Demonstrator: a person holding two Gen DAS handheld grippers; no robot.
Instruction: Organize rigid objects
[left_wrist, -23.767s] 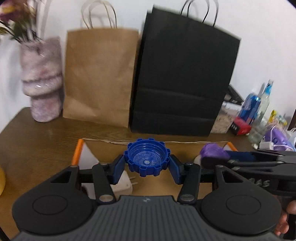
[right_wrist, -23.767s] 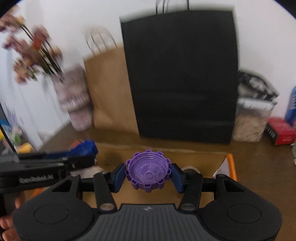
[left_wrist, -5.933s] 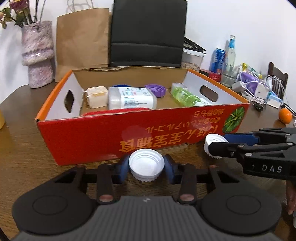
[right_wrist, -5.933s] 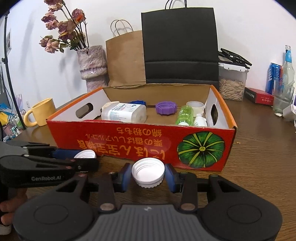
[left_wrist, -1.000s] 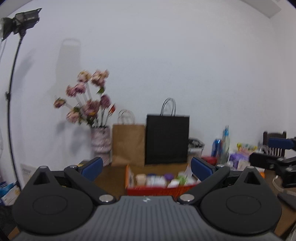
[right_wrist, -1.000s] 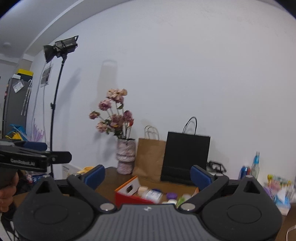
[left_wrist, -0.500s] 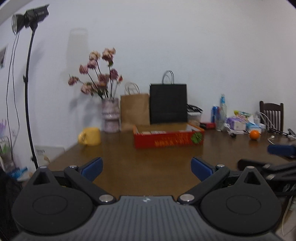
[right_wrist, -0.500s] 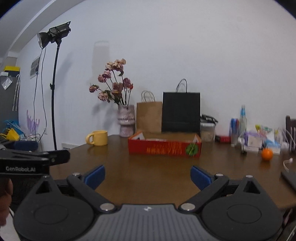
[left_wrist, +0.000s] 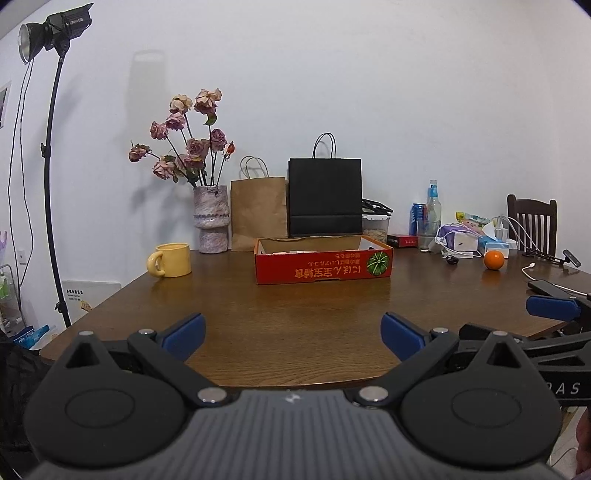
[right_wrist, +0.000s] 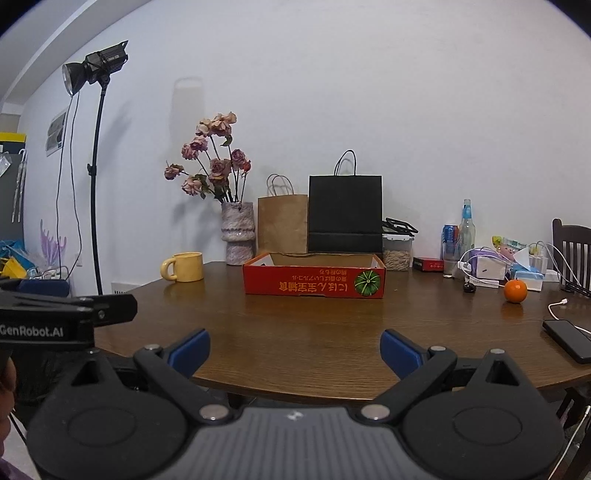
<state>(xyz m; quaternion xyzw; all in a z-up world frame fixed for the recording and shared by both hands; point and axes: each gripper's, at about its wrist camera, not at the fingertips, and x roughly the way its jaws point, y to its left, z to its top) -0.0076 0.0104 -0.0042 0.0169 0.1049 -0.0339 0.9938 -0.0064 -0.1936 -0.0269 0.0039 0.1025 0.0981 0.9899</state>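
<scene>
I have both tools pulled back off the near edge of the round wooden table (left_wrist: 295, 314), whose brown top is grained and glossy. My left gripper (left_wrist: 291, 332) is spread wide, its blue rubbery pads far apart with nothing between them, and my right gripper (right_wrist: 293, 349) is spread just as wide and equally empty. Both have matte black plastic bodies with ribbed grey housings. From the right wrist view I see the left tool's black body at the left edge with a person's hand (right_wrist: 7, 373) behind it. The task's container, a low rectangular cardboard box (left_wrist: 323, 266), sits well away across the table toward the far side, its red printed front carrying a green pumpkin picture at the right end; the inner walls are plain brown card. Its contents are too small for me to make out from here. Left of it stands a squat yellow glazed mug (left_wrist: 170, 259). Behind, a mottled pinkish ceramic vase (left_wrist: 211, 218) holds dried roses, next to a crinkled brown paper bag (left_wrist: 258, 212) and a flat black paper bag (left_wrist: 325, 197), both upright against the white wall. Far right lies a round orange (left_wrist: 494, 260), near a tangle of white cables.
</scene>
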